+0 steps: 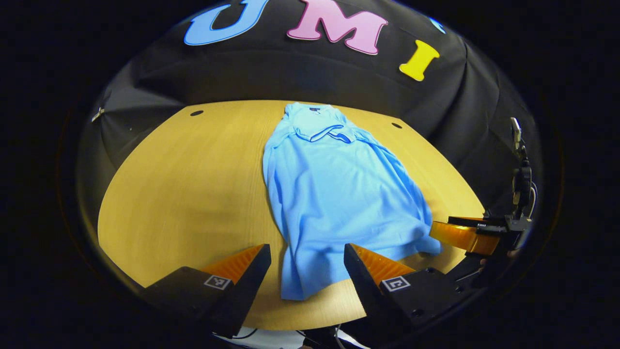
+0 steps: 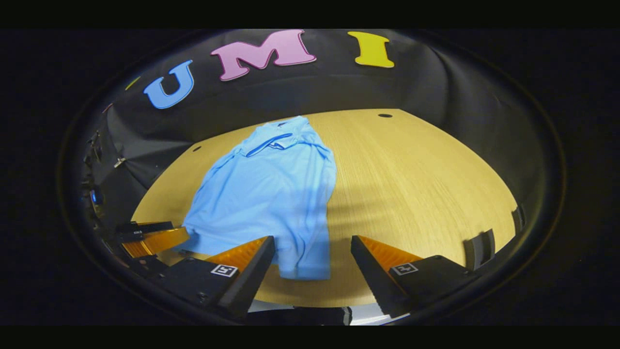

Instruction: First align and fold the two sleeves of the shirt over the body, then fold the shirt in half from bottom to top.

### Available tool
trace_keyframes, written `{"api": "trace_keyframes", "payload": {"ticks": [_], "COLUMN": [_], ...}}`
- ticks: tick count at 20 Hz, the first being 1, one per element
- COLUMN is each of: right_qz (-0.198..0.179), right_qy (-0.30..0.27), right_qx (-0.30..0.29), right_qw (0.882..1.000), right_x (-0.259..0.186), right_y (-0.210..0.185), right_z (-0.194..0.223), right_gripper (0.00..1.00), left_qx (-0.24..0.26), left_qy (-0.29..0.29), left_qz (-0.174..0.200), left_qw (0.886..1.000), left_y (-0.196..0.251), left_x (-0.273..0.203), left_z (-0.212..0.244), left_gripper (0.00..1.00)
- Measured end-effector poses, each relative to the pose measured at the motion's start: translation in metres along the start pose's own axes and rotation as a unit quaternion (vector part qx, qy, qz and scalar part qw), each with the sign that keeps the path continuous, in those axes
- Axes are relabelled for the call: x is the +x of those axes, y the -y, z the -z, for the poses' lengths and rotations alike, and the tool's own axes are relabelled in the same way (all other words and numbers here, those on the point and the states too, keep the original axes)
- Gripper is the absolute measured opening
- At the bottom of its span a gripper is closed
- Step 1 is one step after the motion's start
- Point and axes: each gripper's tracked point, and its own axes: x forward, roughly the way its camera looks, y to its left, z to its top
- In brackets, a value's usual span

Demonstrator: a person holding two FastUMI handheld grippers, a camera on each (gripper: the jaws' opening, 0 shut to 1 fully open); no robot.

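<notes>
- Nearest the camera, the left tongs point(image 1: 306, 264) gape wide over the shirt's hem, gripping nothing.
- Right tongs point(image 2: 312, 257) are likewise spread wide and empty, above the hem's right corner.
- Blue shirt point(image 1: 334, 194) lies lengthwise on the tabletop point(image 1: 193, 184), collar far.
- Both sleeves look already folded over the body; the bottom-to-top fold remains.
- Left gripper view catches the right tongs beside the hem; right gripper view shows bare tabletop on the right.

Light blue shirt point(image 2: 271, 194) flat on wooden table point(image 2: 416, 184)
Right gripper point(image 2: 312, 254) jaws spread above hem; left gripper point(image 2: 155, 240) at shirt's near-left corner
</notes>
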Motion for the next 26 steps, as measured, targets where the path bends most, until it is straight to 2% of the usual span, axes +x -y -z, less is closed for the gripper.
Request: {"api": "trace_keyframes", "payload": {"ticks": [3,4,5,6,9,10,11,13,14,15,17,19,20,21,23,26], "right_qz": [0.010,0.014,0.014,0.015,0.027,0.030,0.021,0.017,0.016,0.013,0.001,-0.007,-0.016,-0.025,-0.047,-0.068], "right_qy": [-0.007,0.006,-0.001,0.004,-0.009,-0.010,-0.018,-0.029,-0.033,-0.039,-0.053,-0.061,-0.064,-0.068,-0.079,-0.092], "right_qx": [-0.018,-0.029,-0.037,-0.046,-0.080,-0.095,-0.100,-0.102,-0.105,-0.106,-0.112,-0.093,-0.095,-0.094,-0.095,-0.093], "right_qw": [1.000,0.999,0.999,0.999,0.996,0.995,0.995,0.994,0.994,0.994,0.992,0.994,0.993,0.993,0.991,0.989], "right_x": [0.011,0.012,0.013,0.014,0.019,0.019,0.019,0.018,0.019,0.018,0.021,0.020,0.022,0.020,0.021,0.021], "right_y": [0.001,0.001,-0.001,-0.001,0.000,0.001,-0.002,-0.003,-0.003,-0.002,-0.003,-0.002,-0.004,-0.004,-0.004,-0.003], "right_z": [0.007,0.003,0.005,0.002,0.007,0.006,0.008,0.009,0.009,0.008,0.008,0.007,0.006,0.006,0.007,0.004], "right_gripper": [0.98,0.98,0.99,0.98,0.99,0.97,0.94,0.77,0.76,0.48,0.48,0.18,0.18,0.13,0.01,0.06], "left_qx": [0.013,0.016,0.023,0.036,0.064,0.065,0.064,0.074,0.079,0.079,0.075,0.063,0.058,0.055,0.054,0.046], "left_qy": [-0.017,-0.024,-0.024,-0.026,-0.032,-0.033,-0.034,-0.039,-0.041,-0.043,-0.045,-0.044,-0.048,-0.049,-0.053,-0.064], "left_qz": [-0.022,-0.030,-0.036,-0.039,-0.038,-0.040,-0.037,-0.027,-0.022,-0.018,-0.016,-0.012,-0.012,-0.010,-0.016,-0.020], "left_qw": [1.000,0.999,0.999,0.998,0.997,0.997,0.997,0.996,0.996,0.996,0.996,0.997,0.997,0.997,0.997,0.997], "left_y": [-0.006,-0.007,-0.008,-0.008,-0.001,-0.001,0.001,0.006,0.010,0.014,0.019,0.026,0.029,0.031,0.032,0.033], "left_x": [0.015,0.018,0.020,0.022,0.024,0.023,0.025,0.026,0.026,0.028,0.028,0.027,0.030,0.032,0.032,0.030], "left_z": [0.006,0.010,0.010,0.010,0.012,0.013,0.013,0.014,0.014,0.013,0.013,0.012,0.012,0.011,0.010,0.010], "left_gripper": [0.97,0.97,0.92,0.98,0.98,0.95,0.88,0.81,0.79,0.69,0.51,0.34,0.25,0.17,0.08,0.07]}}
